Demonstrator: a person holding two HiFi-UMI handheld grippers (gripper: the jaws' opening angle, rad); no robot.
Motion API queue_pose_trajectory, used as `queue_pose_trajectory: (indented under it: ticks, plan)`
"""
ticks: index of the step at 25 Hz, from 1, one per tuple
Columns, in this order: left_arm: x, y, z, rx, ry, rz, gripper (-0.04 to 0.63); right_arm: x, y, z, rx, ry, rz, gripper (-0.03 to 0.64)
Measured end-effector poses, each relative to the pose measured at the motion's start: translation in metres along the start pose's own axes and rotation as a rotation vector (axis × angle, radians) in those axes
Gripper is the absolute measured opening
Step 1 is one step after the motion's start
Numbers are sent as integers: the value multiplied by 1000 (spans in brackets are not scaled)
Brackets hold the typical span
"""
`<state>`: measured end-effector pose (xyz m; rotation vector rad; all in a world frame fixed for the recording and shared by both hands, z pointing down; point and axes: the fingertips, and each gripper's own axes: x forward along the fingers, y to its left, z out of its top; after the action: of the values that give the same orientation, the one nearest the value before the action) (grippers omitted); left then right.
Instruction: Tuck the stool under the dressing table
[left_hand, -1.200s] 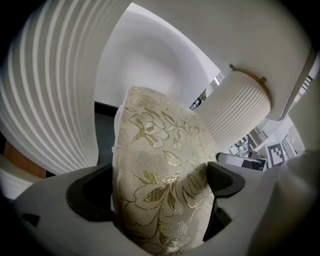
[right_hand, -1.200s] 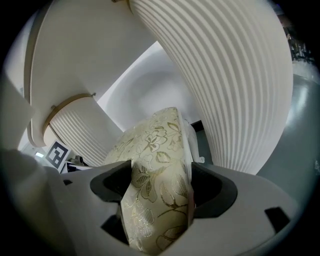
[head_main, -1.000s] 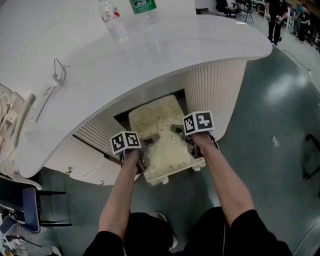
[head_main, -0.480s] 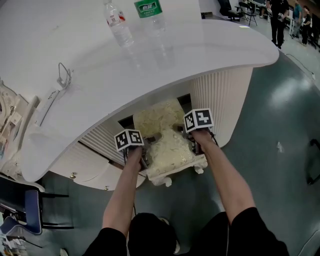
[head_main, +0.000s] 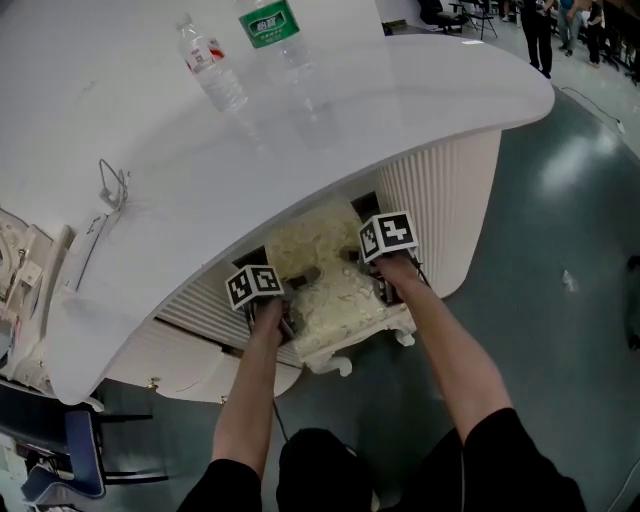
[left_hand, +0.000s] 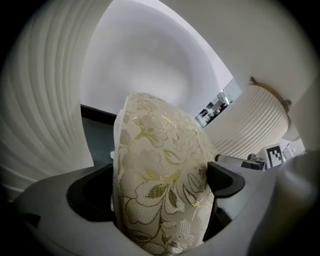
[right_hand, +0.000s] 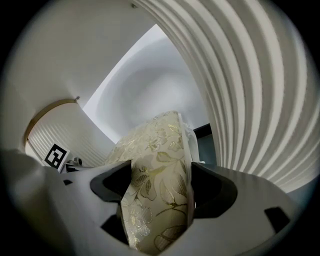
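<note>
At the far left, the dressing table's (head_main: 150, 230) white curved top overhangs a ribbed left pedestal (head_main: 195, 305). In the left gripper view that ribbed wall (left_hand: 45, 100) stands just beside the stool, with a narrow dark gap between them. The left gripper (head_main: 296, 280) is clamped on the left edge of the stool's floral cushion (left_hand: 160, 190), which fills the space between its jaws.

The stool (head_main: 325, 290) sits in the kneehole between the pedestals. Its far half is under the tabletop's rim, while its near edge and two white carved legs (head_main: 343, 366) stick out over the grey floor (head_main: 560, 300). Open recess shows beyond the cushion's far end.

The right gripper (head_main: 362, 262) grips the cushion's right edge (right_hand: 160, 165), jaws pressed on the fabric. The ribbed right pedestal (head_main: 440, 200) lies close beside it, leaving only a thin slot. Two water bottles (head_main: 208, 65) stand on the tabletop, well back from its edge.
</note>
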<state>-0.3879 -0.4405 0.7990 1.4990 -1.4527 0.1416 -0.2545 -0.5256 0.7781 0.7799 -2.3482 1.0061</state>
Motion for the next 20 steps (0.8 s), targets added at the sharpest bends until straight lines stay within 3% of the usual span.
queue_pose_trajectory:
  ticks: [6, 10, 15, 20]
  plan:
    - [-1, -1, 1, -3, -15, -11, 566, -3, 0, 3, -3, -18, -5, 333]
    - [-6, 1, 3, 11, -45, -12, 566, -9, 5, 8, -119, -62, -45, 333]
    - [-25, -3, 9, 200, -131, 110, 565, -18, 2, 11, -133, -118, -59, 333]
    - [-56, -29, 17, 434, -236, 236, 561, -39, 14, 17, -322, -200, -129, 331]
